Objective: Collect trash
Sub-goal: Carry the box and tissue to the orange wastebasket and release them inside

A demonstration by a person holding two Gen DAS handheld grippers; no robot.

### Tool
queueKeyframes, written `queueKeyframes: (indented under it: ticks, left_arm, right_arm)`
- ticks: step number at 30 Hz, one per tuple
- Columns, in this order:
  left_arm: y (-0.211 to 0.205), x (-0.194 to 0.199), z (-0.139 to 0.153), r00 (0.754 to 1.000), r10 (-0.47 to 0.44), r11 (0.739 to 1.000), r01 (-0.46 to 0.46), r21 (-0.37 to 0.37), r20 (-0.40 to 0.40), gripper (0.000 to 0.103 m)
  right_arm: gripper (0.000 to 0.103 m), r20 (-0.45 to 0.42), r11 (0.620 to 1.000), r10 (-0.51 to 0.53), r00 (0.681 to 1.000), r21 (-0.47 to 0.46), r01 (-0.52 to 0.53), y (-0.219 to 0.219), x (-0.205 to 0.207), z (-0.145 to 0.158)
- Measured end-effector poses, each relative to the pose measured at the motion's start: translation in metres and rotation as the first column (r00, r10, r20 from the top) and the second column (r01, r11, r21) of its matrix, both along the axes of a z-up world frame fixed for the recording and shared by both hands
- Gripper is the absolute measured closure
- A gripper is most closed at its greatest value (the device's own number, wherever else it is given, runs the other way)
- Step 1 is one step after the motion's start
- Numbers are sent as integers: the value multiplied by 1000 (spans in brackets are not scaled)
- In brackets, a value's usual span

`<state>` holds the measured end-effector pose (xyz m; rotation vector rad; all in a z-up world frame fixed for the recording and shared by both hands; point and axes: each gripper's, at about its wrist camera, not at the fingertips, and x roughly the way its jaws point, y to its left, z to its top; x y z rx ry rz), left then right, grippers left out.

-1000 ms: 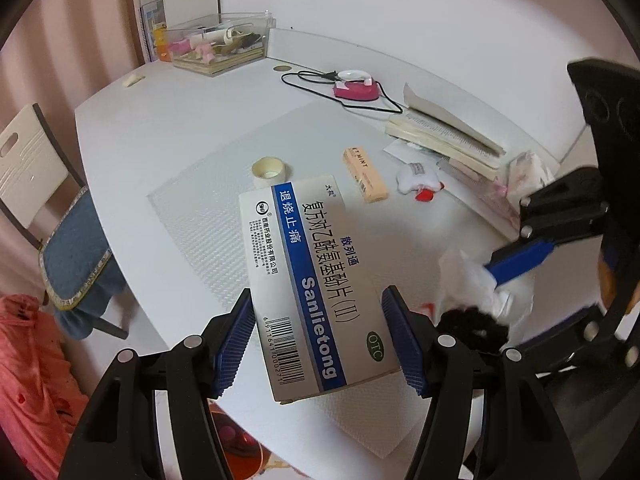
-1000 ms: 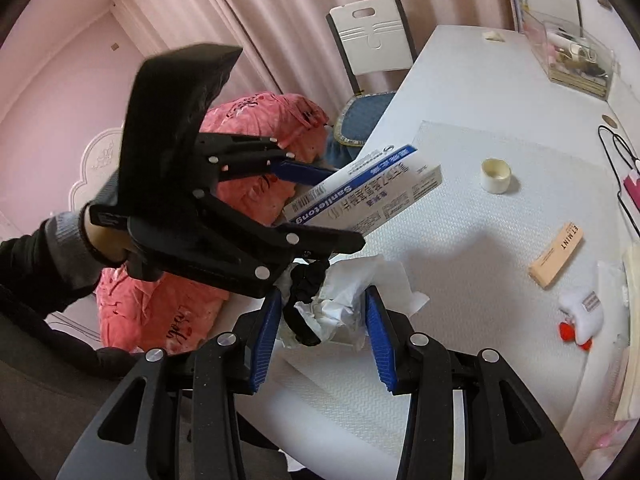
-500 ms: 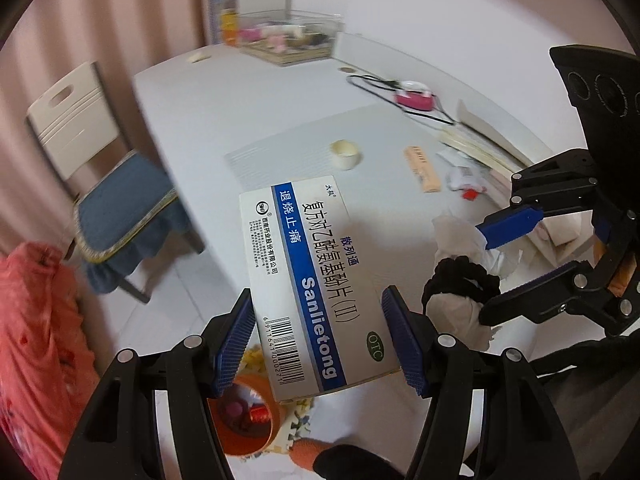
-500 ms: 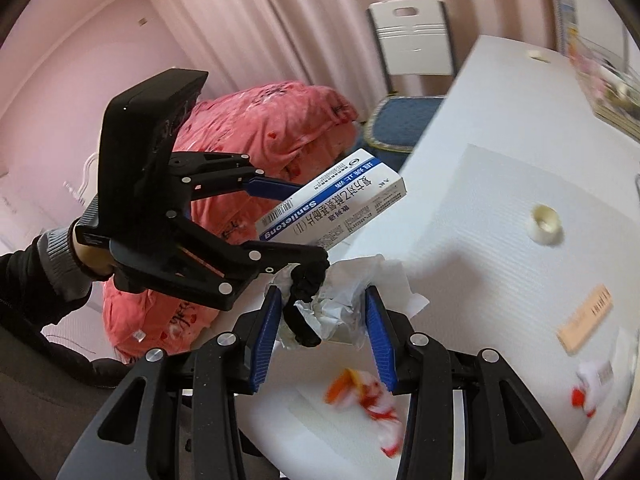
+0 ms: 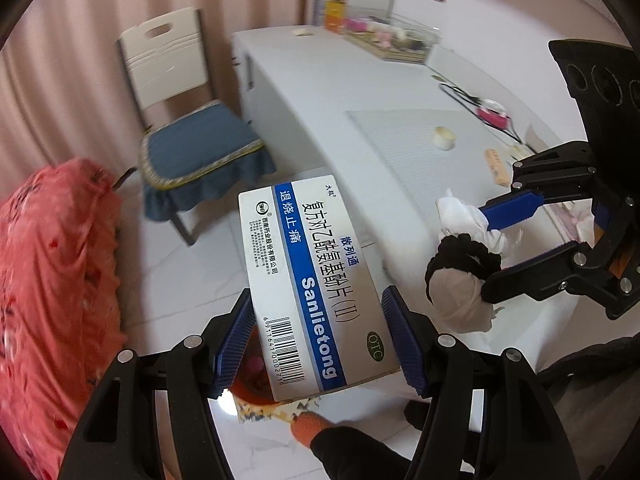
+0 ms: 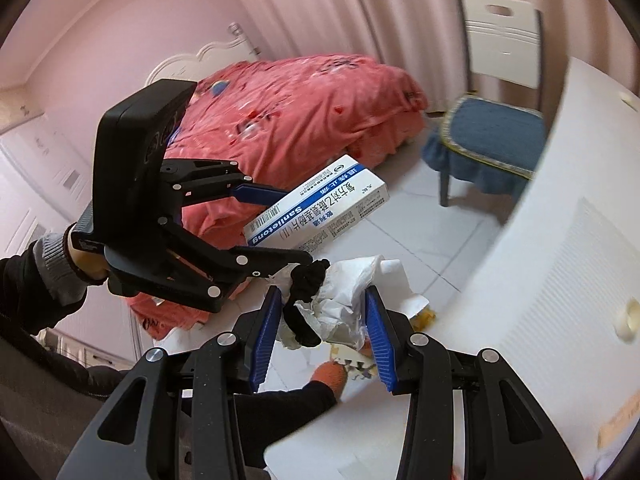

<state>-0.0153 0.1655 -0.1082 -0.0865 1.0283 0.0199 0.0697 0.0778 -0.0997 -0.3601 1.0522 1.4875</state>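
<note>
My left gripper (image 5: pixel 318 336) is shut on a white and blue medicine box (image 5: pixel 308 280), held flat over the floor beside the table; the box also shows in the right wrist view (image 6: pixel 320 208). My right gripper (image 6: pixel 320 316) is shut on a wad of crumpled white tissue (image 6: pixel 340 300) with a black hair tie (image 6: pixel 304 296) around it; the wad also shows in the left wrist view (image 5: pixel 464 264). An orange trash bin (image 5: pixel 252 380) sits on the floor below the box, mostly hidden by it.
The white table (image 5: pixel 340 92) stands to the right with a tape roll (image 5: pixel 445 138), a tan box (image 5: pixel 496 166) and a pink item (image 5: pixel 494 114). A chair with a blue cushion (image 5: pixel 192 144) and a red-covered bed (image 6: pixel 300 96) stand nearby.
Both grippers have swung left off the table with their loads and now hang over the floor, the box above the orange bin. Neither grip has changed.
</note>
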Motion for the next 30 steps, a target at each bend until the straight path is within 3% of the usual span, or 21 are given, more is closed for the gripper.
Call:
queueKeyframes:
  ticks: [7,16,30]
  left_arm:
    - [41,-31,-14,995,93,996,-93,-14,-32,38]
    - [85,-48,-44,985,154,986,-159,-51,-82,38]
    - [127,-41,-120,975,141,976,-166,-139,-173,38]
  right_arm:
    - [60,-10,995,99,995,-10,-99,58,-34,-10]
    - [60,-32,990,129,991,-53,-131,127,-54,-42]
    - [60,-68,978,48,997,-202,-61,187,-39,-152]
